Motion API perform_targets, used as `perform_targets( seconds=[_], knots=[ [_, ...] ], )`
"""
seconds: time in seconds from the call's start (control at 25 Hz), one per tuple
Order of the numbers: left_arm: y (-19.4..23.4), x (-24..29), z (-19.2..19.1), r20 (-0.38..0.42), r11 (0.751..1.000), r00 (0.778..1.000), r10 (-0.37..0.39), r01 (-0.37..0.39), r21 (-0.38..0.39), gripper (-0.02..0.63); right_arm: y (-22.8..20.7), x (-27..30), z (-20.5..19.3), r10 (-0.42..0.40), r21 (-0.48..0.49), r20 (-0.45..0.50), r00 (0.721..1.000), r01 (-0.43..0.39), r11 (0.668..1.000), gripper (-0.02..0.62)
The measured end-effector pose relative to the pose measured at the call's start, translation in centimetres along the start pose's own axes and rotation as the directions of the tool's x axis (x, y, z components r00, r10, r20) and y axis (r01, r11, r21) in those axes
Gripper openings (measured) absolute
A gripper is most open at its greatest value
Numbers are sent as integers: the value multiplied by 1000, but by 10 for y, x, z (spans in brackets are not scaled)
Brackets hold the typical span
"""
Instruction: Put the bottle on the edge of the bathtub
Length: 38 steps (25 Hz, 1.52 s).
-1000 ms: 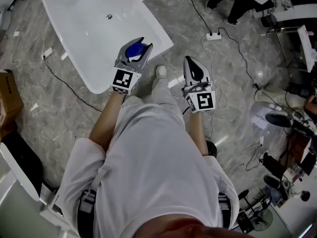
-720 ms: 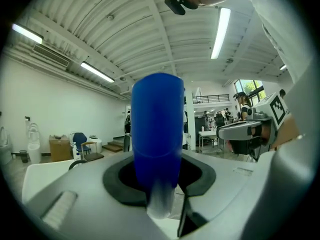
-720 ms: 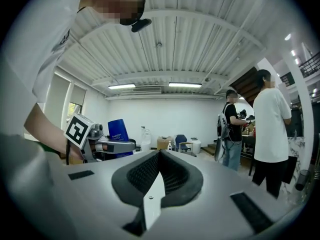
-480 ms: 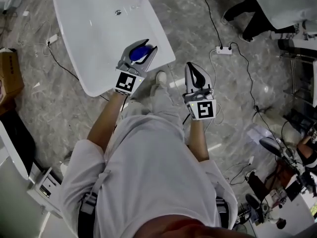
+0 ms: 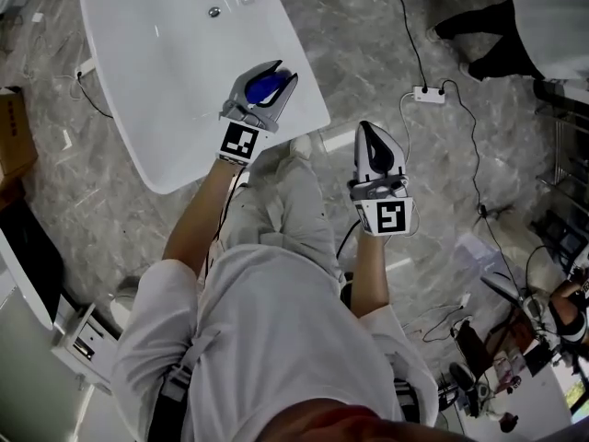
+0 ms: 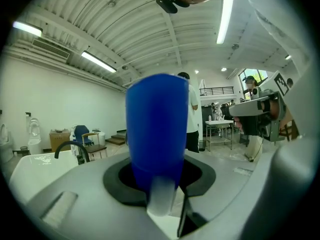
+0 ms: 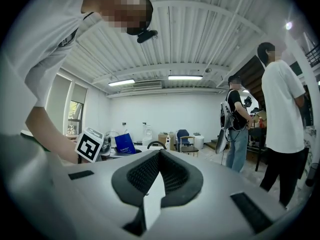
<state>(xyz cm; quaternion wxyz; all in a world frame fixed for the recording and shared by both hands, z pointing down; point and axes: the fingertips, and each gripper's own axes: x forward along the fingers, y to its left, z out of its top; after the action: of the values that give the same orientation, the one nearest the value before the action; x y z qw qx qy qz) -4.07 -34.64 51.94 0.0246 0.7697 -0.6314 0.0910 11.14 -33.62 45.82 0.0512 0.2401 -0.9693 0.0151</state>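
Now, left gripper [image 5: 271,76] clamped on blue bottle [image 6: 156,124] lying along it, right gripper [image 5: 375,134] closed

The left gripper [image 5: 274,74] is being held out ahead on a stretched, bare left arm [image 5: 198,217], its jaws being pressed onto a blue bottle [image 5: 262,87]. The right gripper [image 5: 375,132] is being held nearer the body, jaws closed together and empty.

An open lab hall: corrugated ceiling [image 6: 150,19], strip lights [image 6: 225,16], a metal worktable [image 6: 220,125], a floor power strip [image 5: 429,94]
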Motion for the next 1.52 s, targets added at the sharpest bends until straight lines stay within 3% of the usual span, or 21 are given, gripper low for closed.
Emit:
perform_targets(
  seconds=[0.44,0.68,1.12,1.52],
  knots=[
    [16,67,-126,-34,999,998,-51,52,11,135,-13,43,-96,-37,11,27,999,37,999,2],
    [21,102,-171,-86,996,992,-89,90,3,133,-24,50,-138,-61,16,12,998,60,998,2],
    [14,122,-222,-195,993,974,-117,120,1,133,-34,48,-153,-91,41,0,996,91,995,2],
    [11,138,-222,-37,993,993,-116,117,21,129,-30,44,-169,-98,74,-26,995,100,992,2]
  ],
)
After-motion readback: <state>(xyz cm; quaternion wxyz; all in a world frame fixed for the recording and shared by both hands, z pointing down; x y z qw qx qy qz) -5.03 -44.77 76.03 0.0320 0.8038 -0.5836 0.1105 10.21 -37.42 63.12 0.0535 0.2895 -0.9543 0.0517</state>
